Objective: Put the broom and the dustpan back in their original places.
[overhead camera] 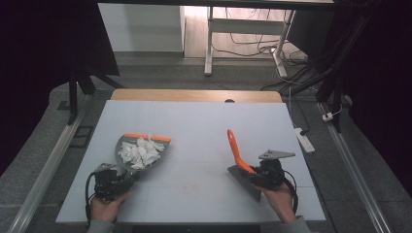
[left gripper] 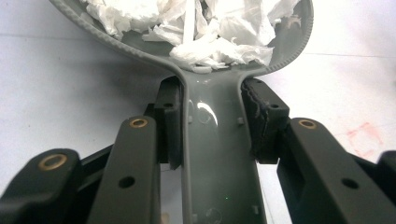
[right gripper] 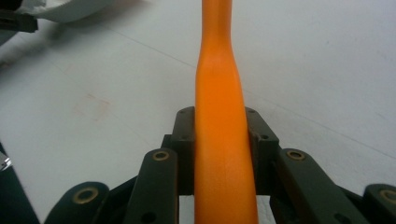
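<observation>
Left claw point(overhead camera: 127, 178) clamped on dustpan point(overhead camera: 141, 151) handle, paper scraps point(overhead camera: 140, 150) aboard; right claw point(overhead camera: 253, 174) clamped on orange brush point(overhead camera: 238, 153). Keep pan level, lower brush gently onto desk point(overhead camera: 194, 126).

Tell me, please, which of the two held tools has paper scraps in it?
The grey dustpan in the left gripper: white scraps fill it. The right gripper's orange-handled brush carries none.
</observation>
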Demonstrator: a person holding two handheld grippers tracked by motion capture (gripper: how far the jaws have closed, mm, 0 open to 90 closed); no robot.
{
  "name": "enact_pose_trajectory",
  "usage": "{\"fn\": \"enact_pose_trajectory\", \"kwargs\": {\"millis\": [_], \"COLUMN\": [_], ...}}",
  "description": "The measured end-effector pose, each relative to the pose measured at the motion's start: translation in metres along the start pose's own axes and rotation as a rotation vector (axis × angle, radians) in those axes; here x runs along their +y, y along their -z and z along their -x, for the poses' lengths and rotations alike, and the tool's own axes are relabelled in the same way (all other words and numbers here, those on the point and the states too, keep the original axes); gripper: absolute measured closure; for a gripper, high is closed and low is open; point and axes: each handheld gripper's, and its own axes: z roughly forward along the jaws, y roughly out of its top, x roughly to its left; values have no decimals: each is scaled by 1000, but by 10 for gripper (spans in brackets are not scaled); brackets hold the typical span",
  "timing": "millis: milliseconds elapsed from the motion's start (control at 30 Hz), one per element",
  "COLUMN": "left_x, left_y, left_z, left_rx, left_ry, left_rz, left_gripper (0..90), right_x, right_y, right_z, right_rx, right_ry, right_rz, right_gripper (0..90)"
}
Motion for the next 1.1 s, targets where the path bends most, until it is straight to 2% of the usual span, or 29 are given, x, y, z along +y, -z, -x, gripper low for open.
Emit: {"fn": "enact_pose_trajectory", "kwargs": {"millis": [100,233,333,500,667,833,900,1000,1100], "left_x": [-1,-2,-3,-4,-4,-4,-4,-4,-4], "left_y": [-4,-9,-12,-13,-14,-13,-13,-10,-3], "left_z": [0,-1,-1,0,-1,-2,-2,-2,-2], "left_rx": [20,42,49,47,45,31,24,16,13], "left_ry": [10,21,21,24,21,17,15,10,-6], "left_rz": [-11,-26,-38,-39,-53,-59,-59,-56,-42], "left_gripper": [612,612,611,602,528,474,433,342,311], "right_x": [-2,-2,-2,-3,-5,-5,-6,-6,-6], "right_y": [-6,-9,-10,-15,-20,-22,-23,-24,-24], "right_z": [8,21,29,37,42,45,47,47,48], "right_rx": [-10,-6,-25,-64,-80,-114,-114,-137,-148], "right_ry": [-23,-61,-61,-41,-32,-36,-46,-48,-54], "right_rz": [-36,-39,-56,-95,-121,-138,-143,-152,-151], "right_gripper": [702,699,684,599,524,449,437,407,387]}}
